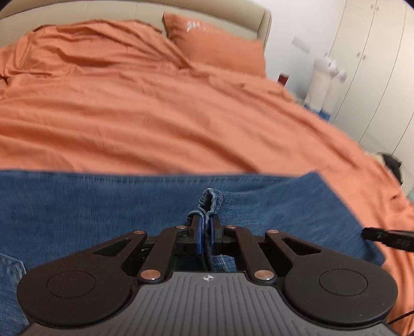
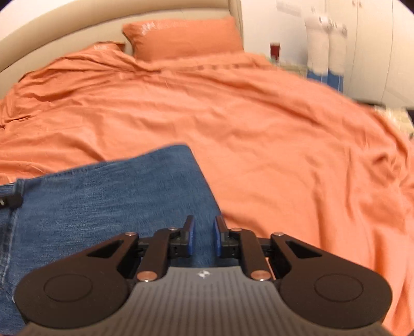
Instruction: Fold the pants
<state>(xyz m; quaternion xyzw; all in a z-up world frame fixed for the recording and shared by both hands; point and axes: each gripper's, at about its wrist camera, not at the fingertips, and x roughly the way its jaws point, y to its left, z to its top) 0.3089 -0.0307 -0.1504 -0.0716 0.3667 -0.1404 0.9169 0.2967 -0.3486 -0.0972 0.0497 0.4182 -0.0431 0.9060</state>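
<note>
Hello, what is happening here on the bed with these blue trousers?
A person is folding a pair of blue jeans on a bed with an orange duvet, using a handheld gripper in each hand. The left gripper is shut on a bunched edge of the denim. The right gripper hovers over the jeans near their right edge, its jaws narrowly apart with nothing pinched between them yet.

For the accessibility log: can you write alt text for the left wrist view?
The left hand-held gripper is shut on a bunched fold of the blue jeans, which lie on an orange duvet. An orange pillow lies by the beige headboard; white wardrobe doors stand at right.
</note>
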